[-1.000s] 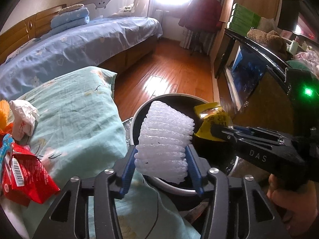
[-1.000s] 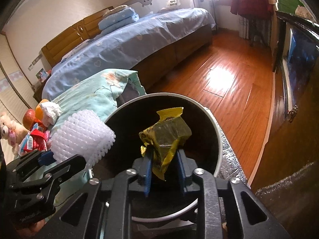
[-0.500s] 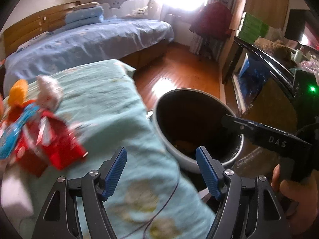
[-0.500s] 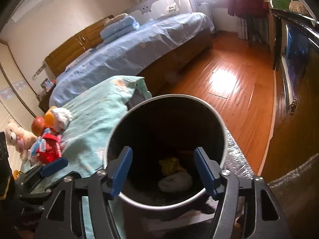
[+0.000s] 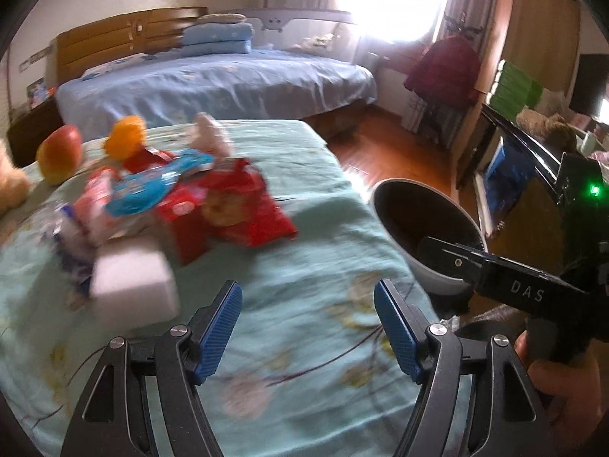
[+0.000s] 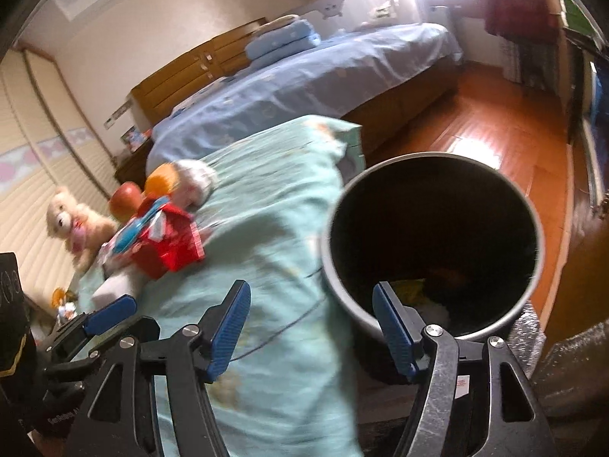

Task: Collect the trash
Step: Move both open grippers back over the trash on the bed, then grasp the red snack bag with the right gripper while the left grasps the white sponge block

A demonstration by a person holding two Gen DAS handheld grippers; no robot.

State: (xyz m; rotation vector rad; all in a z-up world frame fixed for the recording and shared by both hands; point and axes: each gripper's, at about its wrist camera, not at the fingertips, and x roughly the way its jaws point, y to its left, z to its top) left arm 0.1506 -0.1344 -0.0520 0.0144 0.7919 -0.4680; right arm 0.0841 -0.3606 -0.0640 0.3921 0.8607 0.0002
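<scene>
the left gripper (image 5: 308,327) hangs with its blue-padded fingers (image 5: 219,327) spread wide and nothing between them, over a teal floral quilt (image 5: 312,251). the right gripper (image 6: 312,327) is likewise spread and empty, its left finger over the quilt and its right finger (image 6: 394,323) in front of the near rim of the trash bin (image 6: 335,266). in the left view the right gripper shows from the side as a black arm marked "das", reaching across the bin's rim, held by the right hand (image 5: 559,381) at the lower right.

the bin is a round grey can with a dark inside, standing just beside the quilt's edge on the floor side. a bit of yellow wrapper (image 6: 409,287) and something white lie at its bottom, only partly visible behind the finger.

ahead and to the left of the left gripper, the trash pile (image 5: 171,198) sits on the quilt, blurred: a red snack bag (image 5: 243,205), a blue-and-white wrapper (image 5: 152,186), a white block (image 5: 133,289) nearest the gripper, and a crumpled white tissue (image 5: 211,135) at the far side. an orange (image 5: 125,141) and an apple (image 5: 59,154) lie beyond the pile, and a teddy bear (image 6: 72,221) sits further left.

past the quilt stands a bed with blue sheets (image 5: 213,76) and a wooden headboard, and a wooden floor (image 6: 495,129) stretches toward a bright window.
</scene>
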